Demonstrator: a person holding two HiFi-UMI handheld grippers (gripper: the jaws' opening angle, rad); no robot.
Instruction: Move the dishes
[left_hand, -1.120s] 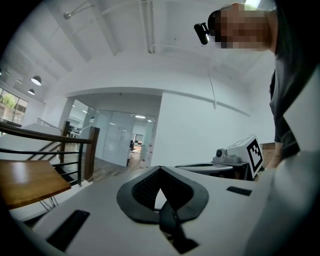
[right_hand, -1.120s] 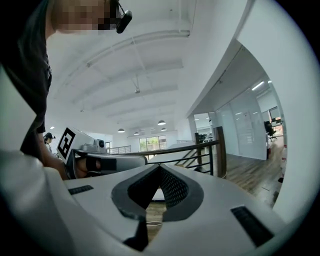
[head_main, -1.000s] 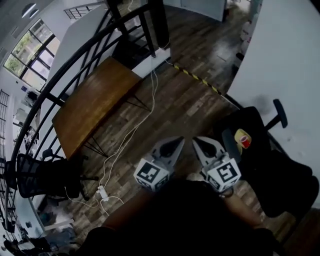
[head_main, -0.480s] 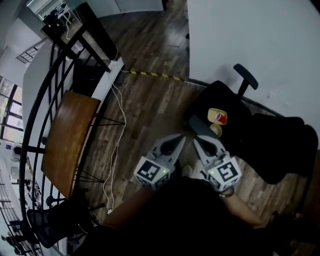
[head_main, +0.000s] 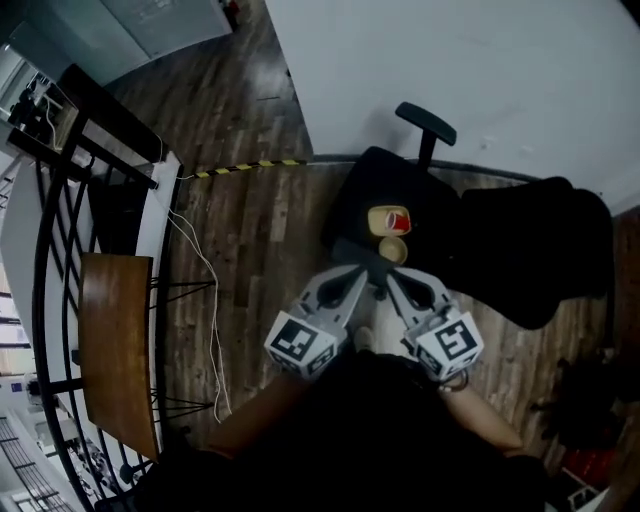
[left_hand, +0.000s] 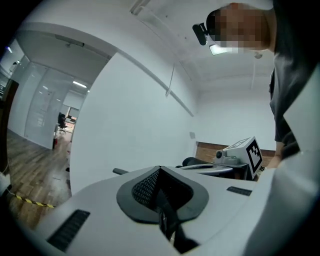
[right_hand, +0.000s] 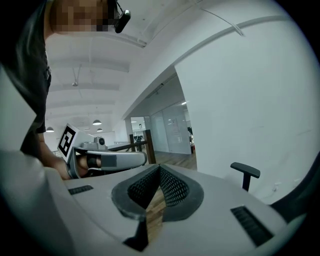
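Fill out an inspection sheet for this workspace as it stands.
Surface: wood plank floor; wooden table at the left.
Job's things: no dishes seen.
Clutter: yellow and red round thing and tan round thing on the black chair.
Grippers: left gripper and right gripper both shut, nothing between the jaws, close to the person's body.
Cables: white cable trails over the floor beside the table.
Surroundings: white wall, black railing, yellow-black floor tape.
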